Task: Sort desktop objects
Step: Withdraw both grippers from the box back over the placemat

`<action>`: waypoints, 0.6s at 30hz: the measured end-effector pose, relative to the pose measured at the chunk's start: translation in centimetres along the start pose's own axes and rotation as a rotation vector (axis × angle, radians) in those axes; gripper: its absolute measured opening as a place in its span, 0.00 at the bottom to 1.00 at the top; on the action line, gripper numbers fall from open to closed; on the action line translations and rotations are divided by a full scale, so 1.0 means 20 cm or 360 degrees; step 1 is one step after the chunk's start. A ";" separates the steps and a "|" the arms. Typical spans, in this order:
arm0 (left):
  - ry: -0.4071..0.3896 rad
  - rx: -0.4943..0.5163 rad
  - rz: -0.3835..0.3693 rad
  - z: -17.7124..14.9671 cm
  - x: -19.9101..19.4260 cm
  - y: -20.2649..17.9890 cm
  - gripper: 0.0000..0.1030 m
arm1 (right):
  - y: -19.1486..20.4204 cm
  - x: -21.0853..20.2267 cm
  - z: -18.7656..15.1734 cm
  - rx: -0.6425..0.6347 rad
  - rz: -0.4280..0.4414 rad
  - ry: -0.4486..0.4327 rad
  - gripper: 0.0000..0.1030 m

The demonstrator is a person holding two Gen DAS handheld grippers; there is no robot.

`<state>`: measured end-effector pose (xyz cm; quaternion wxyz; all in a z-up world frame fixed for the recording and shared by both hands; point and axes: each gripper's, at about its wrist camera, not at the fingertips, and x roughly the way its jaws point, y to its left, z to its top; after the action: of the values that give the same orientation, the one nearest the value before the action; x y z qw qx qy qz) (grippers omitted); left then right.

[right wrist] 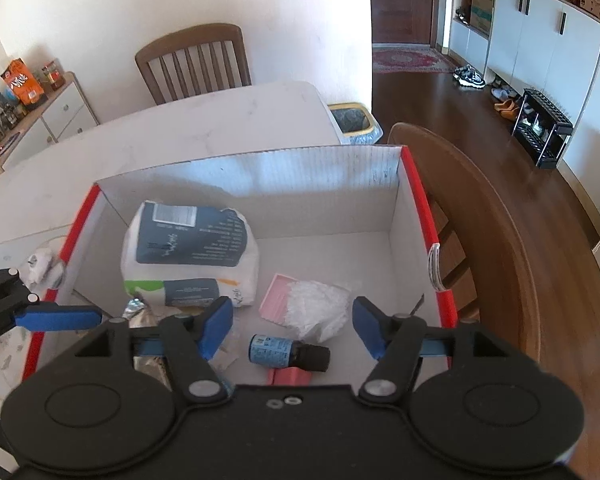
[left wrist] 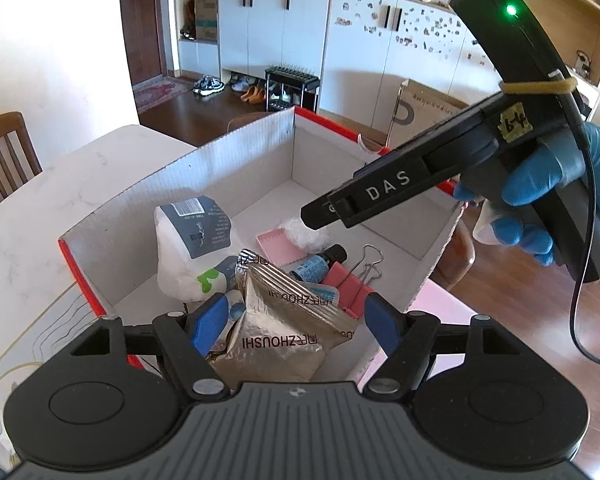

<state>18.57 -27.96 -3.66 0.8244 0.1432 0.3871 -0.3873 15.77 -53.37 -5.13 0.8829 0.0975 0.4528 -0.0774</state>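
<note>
A red-edged cardboard box (left wrist: 236,168) (right wrist: 260,176) stands on the white table. In it lie a white and blue tissue pack (left wrist: 188,248) (right wrist: 192,240), a silver foil packet (left wrist: 284,328), a small dark bottle with a blue label (right wrist: 288,350) (left wrist: 320,264), a pink binder clip (left wrist: 348,284), a pink tray (right wrist: 276,296) and crumpled clear plastic (right wrist: 320,308). My left gripper (left wrist: 296,322) hangs open over the foil packet without touching it. My right gripper (right wrist: 294,326) is open above the bottle. A blue-gloved hand (left wrist: 540,200) holds it over the box's right side.
A crumpled white tissue (right wrist: 40,264) lies on the table (right wrist: 220,120) left of the box. Wooden chairs (right wrist: 196,60) (right wrist: 492,220) stand at the far edge and right side. A lined bin (right wrist: 352,120) sits on the floor behind the table corner.
</note>
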 end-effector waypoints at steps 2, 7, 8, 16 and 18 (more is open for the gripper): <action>-0.0018 -0.0011 0.0001 -0.01 -0.03 0.00 0.72 | 0.01 -0.02 -0.01 0.0000 0.0014 -0.0015 0.68; -0.0053 -0.0053 0.0000 -0.03 -0.08 0.01 0.72 | 0.04 -0.08 -0.01 -0.0014 0.0025 -0.0046 0.70; -0.0062 -0.0063 0.0000 -0.04 -0.10 0.02 0.72 | 0.05 -0.09 -0.01 -0.0008 0.0032 -0.0055 0.71; -0.0128 -0.0103 -0.0005 -0.08 -0.21 0.05 0.72 | 0.12 -0.19 -0.03 0.0003 0.0073 -0.0100 0.73; -0.0143 -0.0108 -0.0007 -0.09 -0.24 0.06 0.72 | 0.16 -0.20 -0.04 -0.0008 0.0079 -0.0104 0.73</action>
<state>16.65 -23.67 -1.33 0.8444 0.0967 0.3630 -0.3819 13.56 -49.99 -1.90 0.8991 0.1040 0.4213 -0.0576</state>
